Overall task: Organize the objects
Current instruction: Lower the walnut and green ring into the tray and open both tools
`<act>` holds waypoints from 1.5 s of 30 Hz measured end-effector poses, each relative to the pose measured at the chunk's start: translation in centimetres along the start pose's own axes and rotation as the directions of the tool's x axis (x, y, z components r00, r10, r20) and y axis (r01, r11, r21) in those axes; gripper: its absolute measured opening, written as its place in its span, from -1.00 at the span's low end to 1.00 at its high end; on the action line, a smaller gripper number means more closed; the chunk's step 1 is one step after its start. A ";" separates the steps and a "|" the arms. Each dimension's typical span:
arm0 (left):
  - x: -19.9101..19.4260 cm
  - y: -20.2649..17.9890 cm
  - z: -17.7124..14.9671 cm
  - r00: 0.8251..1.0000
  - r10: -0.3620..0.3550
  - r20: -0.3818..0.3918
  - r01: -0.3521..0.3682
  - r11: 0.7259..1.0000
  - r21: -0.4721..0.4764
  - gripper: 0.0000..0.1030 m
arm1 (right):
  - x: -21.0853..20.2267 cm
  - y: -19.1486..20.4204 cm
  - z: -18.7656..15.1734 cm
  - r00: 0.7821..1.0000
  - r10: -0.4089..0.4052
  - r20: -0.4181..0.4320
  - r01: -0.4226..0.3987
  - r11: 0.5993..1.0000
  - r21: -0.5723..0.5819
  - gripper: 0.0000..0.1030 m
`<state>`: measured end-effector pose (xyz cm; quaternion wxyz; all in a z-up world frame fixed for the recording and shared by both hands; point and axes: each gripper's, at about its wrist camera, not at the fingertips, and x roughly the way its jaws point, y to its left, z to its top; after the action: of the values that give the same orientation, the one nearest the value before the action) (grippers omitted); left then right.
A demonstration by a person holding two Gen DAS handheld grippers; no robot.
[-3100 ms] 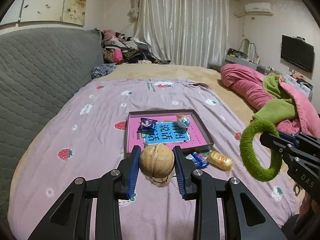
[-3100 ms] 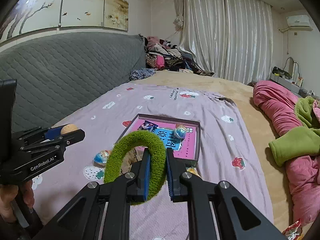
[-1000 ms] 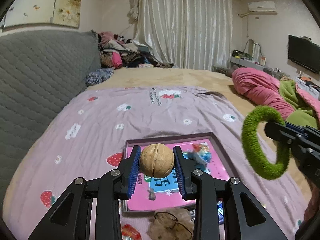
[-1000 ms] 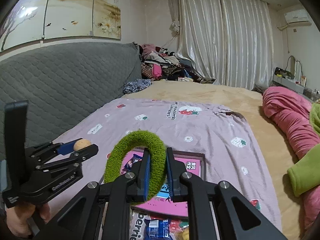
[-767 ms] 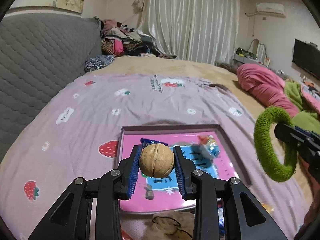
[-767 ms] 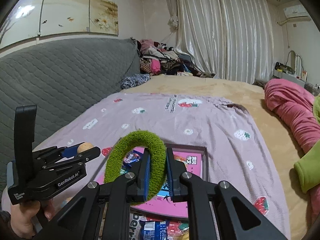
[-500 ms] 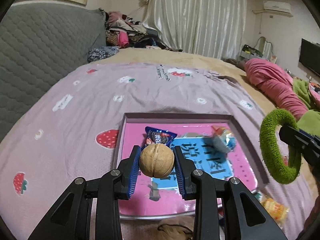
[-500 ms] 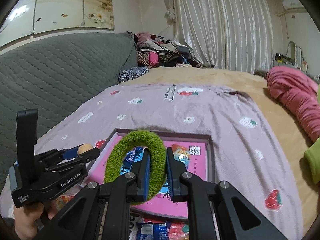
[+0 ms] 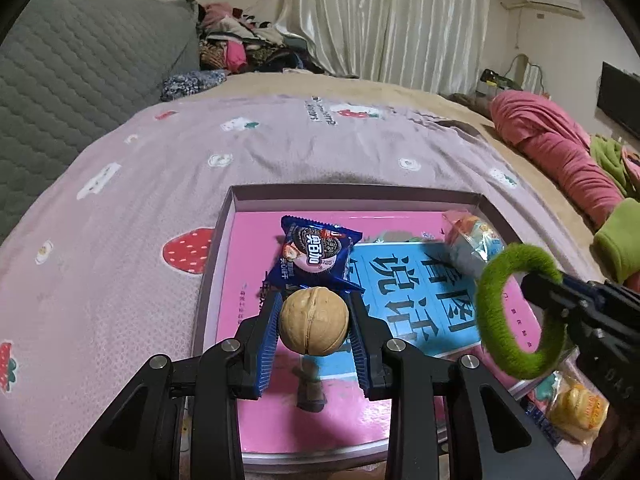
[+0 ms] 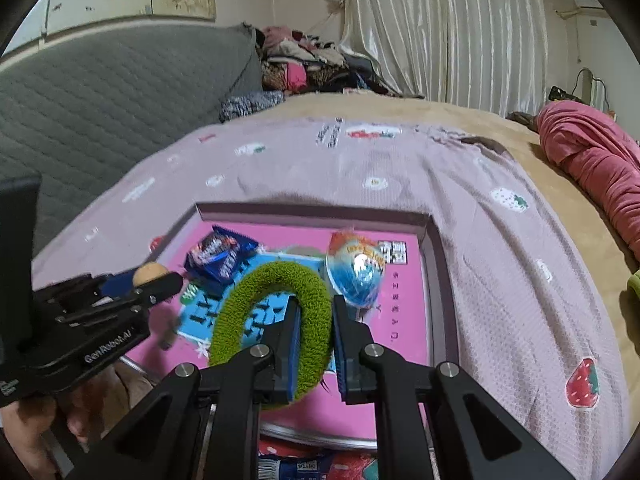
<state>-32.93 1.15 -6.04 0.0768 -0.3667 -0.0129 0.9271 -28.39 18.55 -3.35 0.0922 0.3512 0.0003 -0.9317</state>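
1. The landmark is the shallow pink tray (image 9: 224, 248) lying on the lilac strawberry-print bedspread (image 9: 120, 208); its floor shows a blue panel with large Chinese characters.
2. The left gripper (image 9: 314, 320) pinches a walnut (image 9: 314, 321) between its blue pads, held above the near left part of the tray, just on the near side of the blue cookie packet (image 9: 318, 254).
3. That cookie packet lies inside the tray, toward its far left.
4. The right gripper (image 10: 314, 320) is clamped on one side of a fuzzy green ring (image 10: 256, 304), which stands upright over the tray's near middle.
5. A foil-wrapped egg-shaped sweet (image 10: 356, 270) lies inside the tray toward its far right, just beyond the ring.
6. Outside the tray's near right corner, a yellow wrapped snack (image 9: 576, 404) lies on the bedspread.
7. Well to the right of the tray, a pink blanket (image 9: 560, 148) is heaped on the bed.
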 end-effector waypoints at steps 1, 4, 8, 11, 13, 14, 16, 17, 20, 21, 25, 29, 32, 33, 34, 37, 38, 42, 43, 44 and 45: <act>0.1 0.0 0.0 1.000 -0.001 -0.006 0.001 1.000 -0.002 -0.35 | 0.1 0.0 -0.1 1.000 -0.003 -0.006 0.003 1.000 -0.002 -0.71; 0.7 0.1 -0.2 0.999 -0.015 -0.030 0.015 1.000 -0.015 -0.34 | 0.9 -0.1 -0.4 0.999 -0.022 -0.032 0.022 1.000 -0.011 -0.71; 1.3 0.1 -0.4 0.999 -0.008 -0.041 0.007 1.000 -0.015 -0.35 | 2.2 -0.6 -0.9 0.996 -0.044 -0.076 0.044 0.999 -0.005 -0.71; 1.8 0.1 -0.6 0.998 0.000 -0.057 -0.001 1.000 -0.010 -0.35 | 3.0 -0.9 -1.3 0.993 -0.060 -0.106 0.061 0.998 0.002 -0.71; 2.1 0.0 -0.9 0.998 -0.004 -0.068 0.004 1.000 -0.006 -0.34 | 3.4 -1.0 -1.6 0.990 -0.067 -0.121 0.068 0.998 0.004 -0.71; 2.2 -0.1 -0.9 0.997 0.002 -0.071 -0.002 1.000 -0.002 -0.34 | 3.5 -1.1 -1.7 0.990 -0.069 -0.126 0.070 0.998 0.003 -0.71; 2.4 -0.4 -1.1 0.997 0.006 -0.077 -0.005 1.000 0.007 -0.34 | 3.6 -1.1 -1.7 0.988 -0.078 -0.130 0.079 0.997 -0.002 -0.71; 2.5 -0.4 -1.1 0.996 0.001 -0.084 -0.001 1.000 0.005 -0.34 | 3.7 -1.1 -1.7 0.988 -0.081 -0.130 0.082 0.997 -0.001 -0.71; 3.1 -0.5 -1.4 0.994 -0.004 -0.107 0.004 1.000 0.002 -0.34 | 4.0 -1.2 -1.8 0.986 -0.090 -0.140 0.091 0.996 -0.001 -0.71; 3.1 -0.5 -1.4 0.994 -0.008 -0.109 0.008 1.000 0.002 -0.34 | 4.1 -1.2 -1.8 0.986 -0.089 -0.144 0.090 0.996 -0.001 -0.71; 3.2 -0.4 -1.5 0.992 -0.021 -0.124 0.020 1.000 -0.010 -0.34 | 4.3 -1.2 -2.0 0.984 -0.078 -0.160 0.079 0.997 -0.004 -0.71; 3.2 -0.2 -1.5 0.992 -0.035 -0.124 0.033 0.999 -0.023 -0.30 | 4.3 -1.3 -2.0 0.985 -0.079 -0.156 0.081 0.997 0.006 -0.71; 3.2 -0.2 -1.5 0.991 -0.052 -0.125 0.049 0.998 -0.030 0.02 | 4.3 -1.5 -2.1 0.985 -0.077 -0.157 0.081 0.997 0.015 -0.71; 3.1 -0.2 -1.5 0.990 -0.061 -0.125 0.057 0.998 -0.036 0.11 | 4.3 -1.5 -2.0 0.985 -0.079 -0.153 0.083 0.996 0.018 -0.70; 3.1 -0.2 -1.4 0.991 -0.062 -0.123 0.057 0.998 -0.041 0.17 | 4.1 -1.6 -2.0 0.985 -0.079 -0.151 0.083 0.996 0.020 -0.69; 2.7 -0.2 -1.3 0.992 -0.061 -0.110 0.057 0.997 -0.044 0.17 | 3.8 -1.6 -1.8 0.987 -0.077 -0.141 0.082 0.996 0.030 -0.57; 2.6 -0.2 -1.3 0.992 -0.066 -0.106 0.062 0.997 -0.047 0.17 | 3.6 -1.6 -1.7 0.988 -0.076 -0.138 0.081 0.996 0.030 -0.53; 1.7 0.0 -0.9 0.994 -0.078 -0.071 0.075 0.996 -0.052 0.23 | 3.2 -1.7 -1.5 0.989 -0.080 -0.125 0.084 0.996 0.027 -0.39; 1.4 0.1 -0.8 0.995 -0.077 -0.061 0.074 0.996 -0.056 0.27 | 3.2 -1.7 -1.5 0.989 -0.084 -0.125 0.088 0.996 0.025 -0.38; 1.2 0.2 -0.8 0.995 -0.079 -0.055 0.076 0.995 -0.059 0.37 | 3.1 -1.7 -1.5 0.988 -0.091 -0.123 0.094 0.995 0.023 -0.34; 1.0 0.4 -0.7 0.996 -0.080 -0.049 0.077 0.995 -0.064 0.42 | 3.1 -1.7 -1.4 0.988 -0.093 -0.121 0.097 0.995 0.025 -0.29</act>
<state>-33.24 0.93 -7.22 0.1022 -0.3920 -0.0540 0.9127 -30.01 19.78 -6.56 0.0423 0.4073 0.0082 -0.9123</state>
